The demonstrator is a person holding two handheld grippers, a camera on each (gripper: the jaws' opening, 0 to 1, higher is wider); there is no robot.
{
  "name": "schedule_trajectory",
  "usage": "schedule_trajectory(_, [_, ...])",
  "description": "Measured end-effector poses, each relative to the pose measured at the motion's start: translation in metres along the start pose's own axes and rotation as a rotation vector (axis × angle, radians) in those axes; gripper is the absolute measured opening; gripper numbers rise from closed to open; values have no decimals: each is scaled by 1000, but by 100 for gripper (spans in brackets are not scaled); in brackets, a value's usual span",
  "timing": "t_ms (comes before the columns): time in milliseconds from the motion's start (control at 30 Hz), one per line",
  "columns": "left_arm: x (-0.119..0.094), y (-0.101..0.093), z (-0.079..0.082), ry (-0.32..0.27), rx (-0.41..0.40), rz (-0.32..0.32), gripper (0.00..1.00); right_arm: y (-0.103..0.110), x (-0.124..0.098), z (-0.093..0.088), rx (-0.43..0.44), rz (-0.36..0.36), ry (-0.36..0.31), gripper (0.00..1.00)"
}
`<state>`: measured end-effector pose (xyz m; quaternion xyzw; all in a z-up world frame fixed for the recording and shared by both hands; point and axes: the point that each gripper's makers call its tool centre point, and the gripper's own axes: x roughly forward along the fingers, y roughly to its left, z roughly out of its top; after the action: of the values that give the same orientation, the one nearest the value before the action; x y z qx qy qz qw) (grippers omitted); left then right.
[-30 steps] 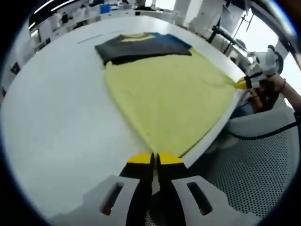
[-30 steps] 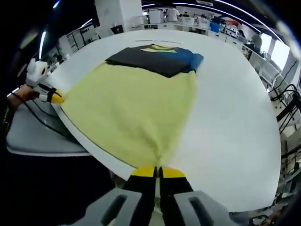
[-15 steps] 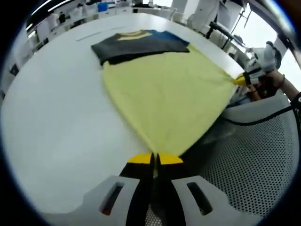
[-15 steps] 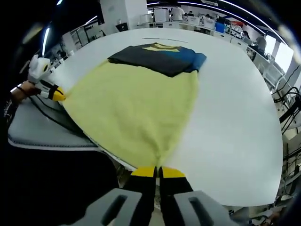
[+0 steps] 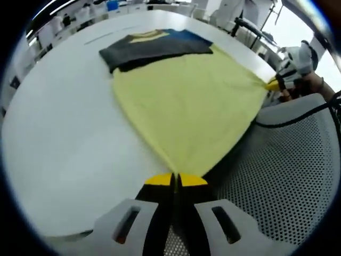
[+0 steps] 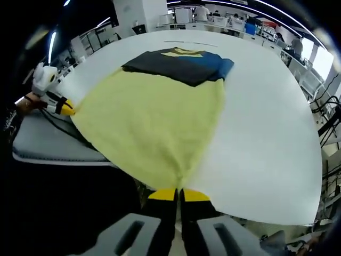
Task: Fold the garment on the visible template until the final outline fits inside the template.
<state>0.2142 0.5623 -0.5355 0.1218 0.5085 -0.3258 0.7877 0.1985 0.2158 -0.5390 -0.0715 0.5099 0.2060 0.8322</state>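
- Currently, the garment (image 5: 181,101) lies on the white table (image 5: 58,133): a yellow body with a dark and blue upper section at the far end, the near hem drawn out past the table edge.
- Left gripper (image 5: 173,180): jaws closed on 1 hem corner of the garment. In the right gripper view it appears at the left (image 6: 64,108).
- Right gripper (image 6: 174,194): jaws closed on the other hem corner. In the left gripper view it appears at the right (image 5: 274,84).
- Progress, as a judgement: early stage. The hem is held taut between 2 grippers; no fold is laid over yet.
- Template: cannot tell where its outline lies.
- Remaining: carry the hem toward the dark section, then fold further.
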Motion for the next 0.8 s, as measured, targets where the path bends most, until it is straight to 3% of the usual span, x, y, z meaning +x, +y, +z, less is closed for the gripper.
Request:
schedule_trajectory(167, [-2,0,0,-5,-13,0,0,4,-2,0,-8,-2,1,0])
schedule_trajectory(467, [-19,-3,15,-40,-37,-4,0,1,-11,9,3,-12,-27,0])
schedule_trajectory(800, [-34,3,34,-97,-72,-5,0,-1,-29,35,-30,-38,-78,0])
